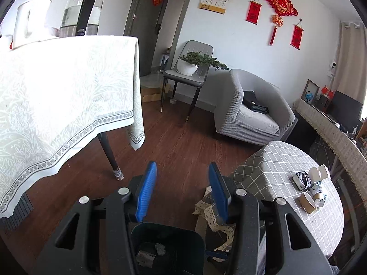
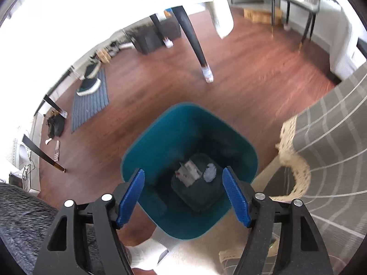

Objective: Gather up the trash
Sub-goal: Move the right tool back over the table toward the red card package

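Wooden floor carries the teal bin [image 2: 188, 169], the landmark. Directly above it the right gripper [image 2: 183, 197] hangs with jaws wide apart and empty; paper scraps [image 2: 189, 175] lie at its bottom. The left gripper [image 1: 181, 190], also spread and empty, is above the bin's rim. Beyond the bin, remaining trash [image 1: 308, 189] sits on the checked table [image 1: 275, 160]; approach it slowly with jaws open.

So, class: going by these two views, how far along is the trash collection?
Done: a crumpled wrapper and a grey wad lie at the bottom of the teal bin. In hand: nothing; the right gripper hangs open over the bin, and the left gripper is open too. Left: wrappers and tape rolls on the checked table.
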### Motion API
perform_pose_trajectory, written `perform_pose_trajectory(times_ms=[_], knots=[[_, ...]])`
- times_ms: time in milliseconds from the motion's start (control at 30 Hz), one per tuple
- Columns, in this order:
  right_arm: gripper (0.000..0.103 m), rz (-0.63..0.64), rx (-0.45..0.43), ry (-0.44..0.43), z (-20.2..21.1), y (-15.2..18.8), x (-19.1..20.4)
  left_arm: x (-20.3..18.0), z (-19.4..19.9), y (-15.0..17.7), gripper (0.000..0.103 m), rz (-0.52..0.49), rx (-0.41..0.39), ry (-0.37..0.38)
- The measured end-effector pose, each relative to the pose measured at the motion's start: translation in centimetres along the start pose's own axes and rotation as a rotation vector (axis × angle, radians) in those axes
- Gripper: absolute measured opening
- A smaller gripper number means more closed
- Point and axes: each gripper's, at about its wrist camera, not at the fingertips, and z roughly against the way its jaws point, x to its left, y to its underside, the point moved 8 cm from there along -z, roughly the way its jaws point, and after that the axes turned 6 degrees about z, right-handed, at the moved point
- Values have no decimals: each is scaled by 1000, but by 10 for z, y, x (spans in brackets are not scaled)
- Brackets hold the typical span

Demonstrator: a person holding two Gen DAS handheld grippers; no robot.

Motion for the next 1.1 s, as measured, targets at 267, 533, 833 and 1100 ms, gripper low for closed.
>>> perform_pose_trajectory(times_ms=[267,533,833,1100], knots=[[66,64,-162,27,73,-22,3,-33,2,-4,55,-26,-20,30],[65,42,-294,102,144,-20,-22,-63,-4,-2,63,-42,-22,57],[65,-22,-364,187,198,1,-70,-112,-19,12,73,-94,8,96],[65,-114,-421,248,239,28,-120,-153,-46,38,76,-151,69,127]])
